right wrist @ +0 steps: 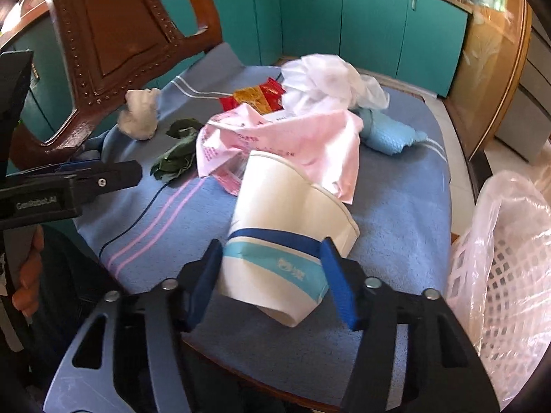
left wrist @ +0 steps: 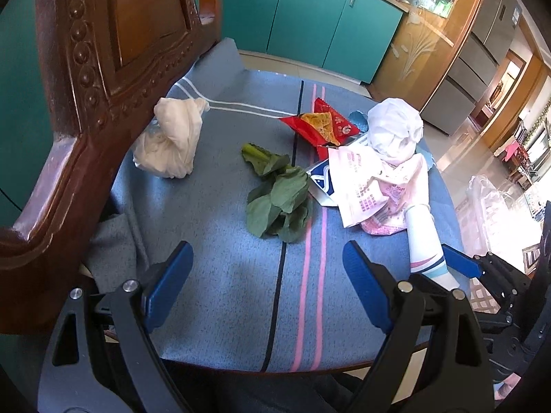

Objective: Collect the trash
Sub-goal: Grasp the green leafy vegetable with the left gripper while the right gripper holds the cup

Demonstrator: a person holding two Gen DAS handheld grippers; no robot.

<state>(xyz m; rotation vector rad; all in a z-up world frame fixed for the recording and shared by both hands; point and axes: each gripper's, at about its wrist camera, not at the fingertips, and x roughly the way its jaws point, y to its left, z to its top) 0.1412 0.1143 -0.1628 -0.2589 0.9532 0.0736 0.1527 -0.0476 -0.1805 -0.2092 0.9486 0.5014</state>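
A kitchen with teal cabinet doors [right wrist: 372,17] fills the top of both views, and below it a seat or small table draped in a blue woven cloth with pink stripes [left wrist: 220,289] takes up the centre, with a carved dark wooden chair back [left wrist: 96,69] looming at the upper left. At the right edge of the right wrist view stands a white lattice basket lined with a clear plastic bag [right wrist: 509,275] — presumably where the trash is meant to go. On the cloth lies the litter: a pink printed plastic bag [right wrist: 292,137] in the middle, a crumpled white plastic bag [right wrist: 327,75] behind it, a knotted cream bag [left wrist: 172,137] at the left, a bunch of wilted green leaves [left wrist: 279,199], a red snack wrapper [left wrist: 320,124] and a light blue crumpled piece [right wrist: 389,134] toward the right. Nearest, in the lower centre of the right wrist view, a white paper cup with blue and turquoise bands [right wrist: 282,241] lies tilted, its mouth pointing away toward the pink bag. The right gripper [right wrist: 275,278] is clamped on the cup, its blue pads pressing the banded wall near the base on both sides. The left gripper [left wrist: 268,289] hangs spread wide and empty over the cloth at the lower part of its own view. The cup looks light, thin-walled and easily crushed — the stiffer base end, where it is held now, is probably the safest hold, and gentle pressure should suffice.
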